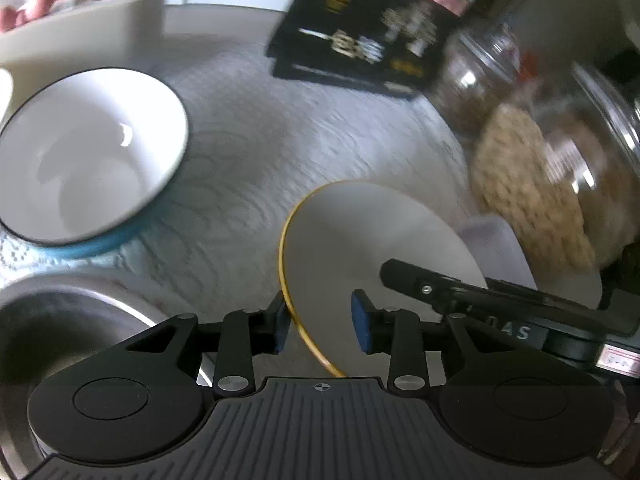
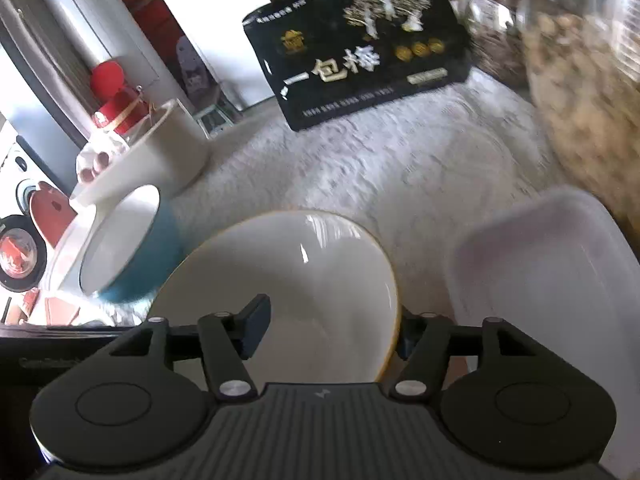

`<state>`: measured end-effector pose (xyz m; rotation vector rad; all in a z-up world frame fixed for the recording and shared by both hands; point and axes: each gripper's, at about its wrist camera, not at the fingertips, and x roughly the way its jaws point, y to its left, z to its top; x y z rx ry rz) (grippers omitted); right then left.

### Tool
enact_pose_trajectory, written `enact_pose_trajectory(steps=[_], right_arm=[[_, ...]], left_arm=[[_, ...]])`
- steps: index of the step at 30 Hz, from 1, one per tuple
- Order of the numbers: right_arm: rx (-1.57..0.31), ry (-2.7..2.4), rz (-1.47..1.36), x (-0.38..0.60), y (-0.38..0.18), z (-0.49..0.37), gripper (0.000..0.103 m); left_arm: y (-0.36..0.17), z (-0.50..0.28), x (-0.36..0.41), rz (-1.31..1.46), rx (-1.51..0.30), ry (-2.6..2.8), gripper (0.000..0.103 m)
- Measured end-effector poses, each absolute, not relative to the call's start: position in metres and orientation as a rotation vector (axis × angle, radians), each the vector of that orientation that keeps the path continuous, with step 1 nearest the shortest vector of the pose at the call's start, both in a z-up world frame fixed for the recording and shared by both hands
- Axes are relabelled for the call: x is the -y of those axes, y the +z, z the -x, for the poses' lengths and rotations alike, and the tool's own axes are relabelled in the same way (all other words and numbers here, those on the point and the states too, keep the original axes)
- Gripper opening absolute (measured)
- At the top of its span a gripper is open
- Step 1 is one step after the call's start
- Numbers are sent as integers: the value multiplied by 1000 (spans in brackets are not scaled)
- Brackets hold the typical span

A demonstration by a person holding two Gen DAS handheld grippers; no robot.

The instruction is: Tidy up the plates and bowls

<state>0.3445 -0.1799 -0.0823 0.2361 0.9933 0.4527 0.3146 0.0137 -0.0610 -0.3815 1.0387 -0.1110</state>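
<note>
Blurred glass jars [image 1: 560, 152], contents unclear

**Two wrist cameras low over the gold-rimmed bowl**

The left wrist view sits close above the counter [image 1: 256, 152], looking forward along its fingers [image 1: 362, 326] at the left rim of the gold-rimmed bowl [image 1: 360, 240]. It faces the black box [image 1: 360, 36] standing beyond the bowl.

The right wrist view looks from just behind the same gold-rimmed bowl [image 2: 304, 276], nearer to its right rim, and faces the same black box [image 2: 356, 44] beyond it, a little more squarely.

Both views share the bowl, the white-and-blue bowl [image 1: 88, 152] [image 2: 128, 244] left of it, the box behind it, and the jars [image 1: 540, 152] [image 2: 580, 92] to its right.
</note>
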Motion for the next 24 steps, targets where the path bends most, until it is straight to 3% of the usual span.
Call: enact_pose_trajectory(steps=[12,24], right_arm=[[-978,501,-229,194,-76,-286,64],[-974,483,-105,185,-79,-274,64]], left_arm=[[-65,-251,-3,417,-1077,-124,36],[-58,-223,-10,448,-1004,-92,36]])
